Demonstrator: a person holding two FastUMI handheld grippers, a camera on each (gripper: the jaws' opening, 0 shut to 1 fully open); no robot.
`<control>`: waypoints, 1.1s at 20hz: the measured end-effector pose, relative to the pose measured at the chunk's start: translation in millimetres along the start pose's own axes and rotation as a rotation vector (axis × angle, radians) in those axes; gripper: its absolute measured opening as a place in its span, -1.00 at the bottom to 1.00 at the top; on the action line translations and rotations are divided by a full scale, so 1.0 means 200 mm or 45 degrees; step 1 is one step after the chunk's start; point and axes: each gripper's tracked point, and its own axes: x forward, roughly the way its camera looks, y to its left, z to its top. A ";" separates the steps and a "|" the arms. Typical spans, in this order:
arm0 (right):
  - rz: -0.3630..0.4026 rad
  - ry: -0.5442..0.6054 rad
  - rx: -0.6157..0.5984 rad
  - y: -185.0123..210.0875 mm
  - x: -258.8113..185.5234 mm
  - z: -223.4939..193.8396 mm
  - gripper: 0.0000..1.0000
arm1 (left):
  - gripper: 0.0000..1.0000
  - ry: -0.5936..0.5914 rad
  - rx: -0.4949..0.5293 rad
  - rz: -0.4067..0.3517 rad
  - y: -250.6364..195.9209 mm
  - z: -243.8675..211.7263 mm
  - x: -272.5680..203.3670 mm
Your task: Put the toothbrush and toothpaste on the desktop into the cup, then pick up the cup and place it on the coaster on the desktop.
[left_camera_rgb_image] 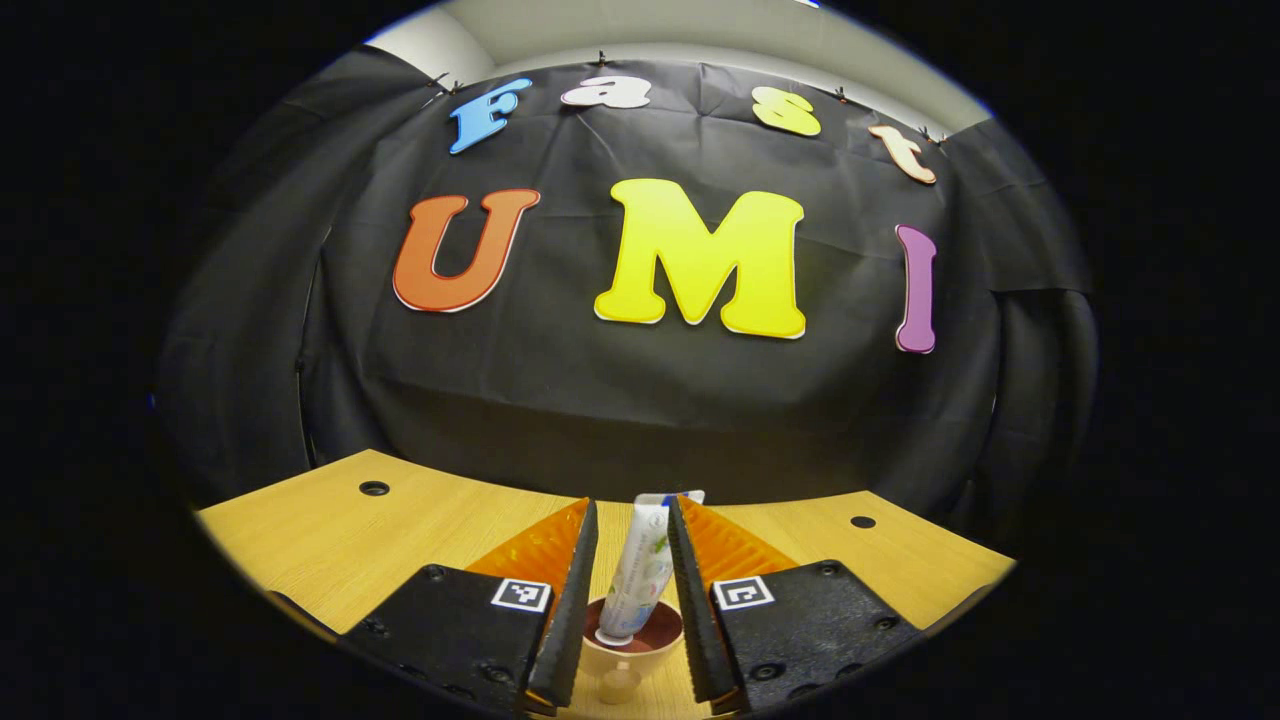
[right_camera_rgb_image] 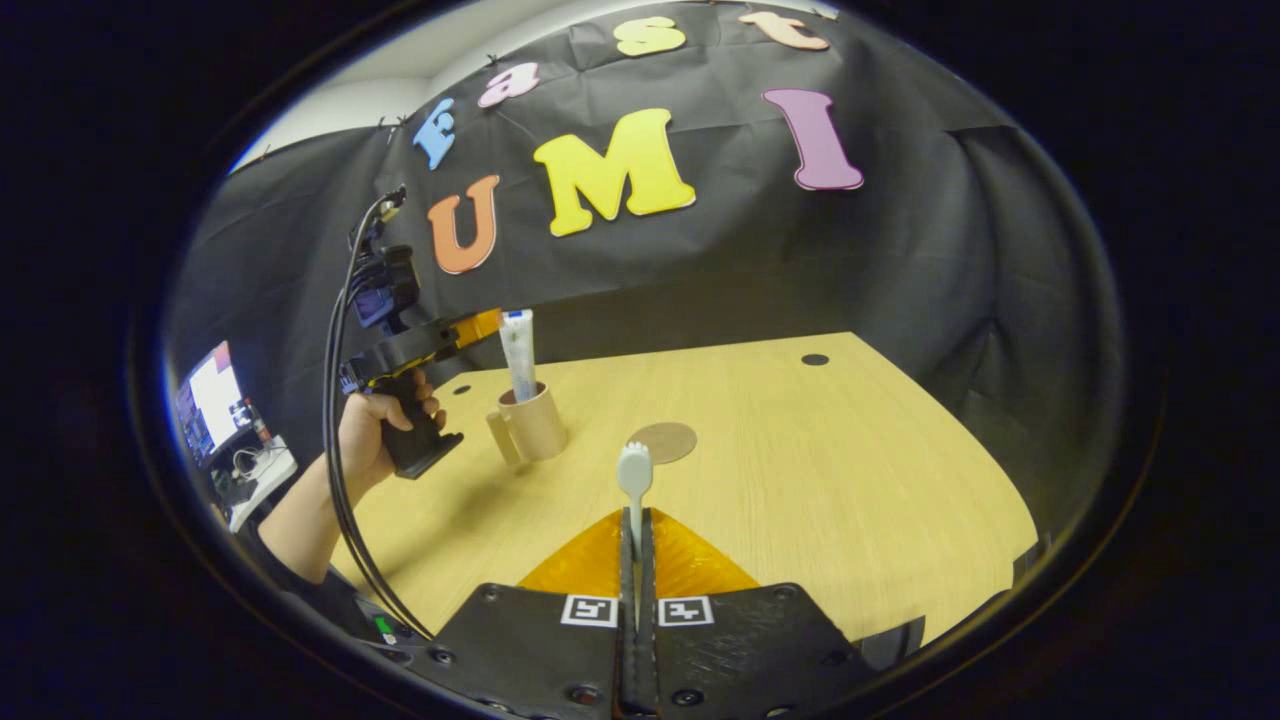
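Note:
A white toothpaste tube point(left_camera_rgb_image: 640, 570) stands cap-down in the tan cup point(left_camera_rgb_image: 632, 645), whose inside is dark red. My left gripper point(left_camera_rgb_image: 632, 505) is open around the tube's top. The tube leans toward the right-hand finger and a gap shows on the other side. In the right gripper view the same tube point(right_camera_rgb_image: 519, 352) sticks out of the cup point(right_camera_rgb_image: 535, 425) at the table's left, with the left gripper point(right_camera_rgb_image: 482, 327) beside its top. My right gripper point(right_camera_rgb_image: 637, 515) is shut on a pale toothbrush point(right_camera_rgb_image: 634, 478), head pointing up. The round brown coaster point(right_camera_rgb_image: 662, 441) lies just beyond it.
The wooden table point(right_camera_rgb_image: 800, 480) has small dark holes point(right_camera_rgb_image: 815, 359) near its far edge. A hand point(right_camera_rgb_image: 372, 430) holds the left gripper, with black cables point(right_camera_rgb_image: 340, 470) hanging from it. A lit monitor point(right_camera_rgb_image: 212, 395) stands off the table at far left.

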 end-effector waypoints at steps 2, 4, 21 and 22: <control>0.008 -0.003 -0.007 0.02 0.00 0.01 -1.00 | 0.24 0.014 0.009 -0.022 -0.02 -0.01 -0.02; 0.018 -0.012 -0.023 0.04 0.01 0.02 -1.00 | 0.94 0.016 0.035 0.002 0.02 0.02 -0.04; 0.308 -0.307 -0.307 0.85 0.61 0.77 -1.00 | 0.97 0.042 0.066 0.194 0.46 0.06 -0.59; 0.329 -0.335 -0.313 0.92 0.66 0.82 -1.00 | 0.97 0.043 0.064 0.198 0.49 0.06 -0.61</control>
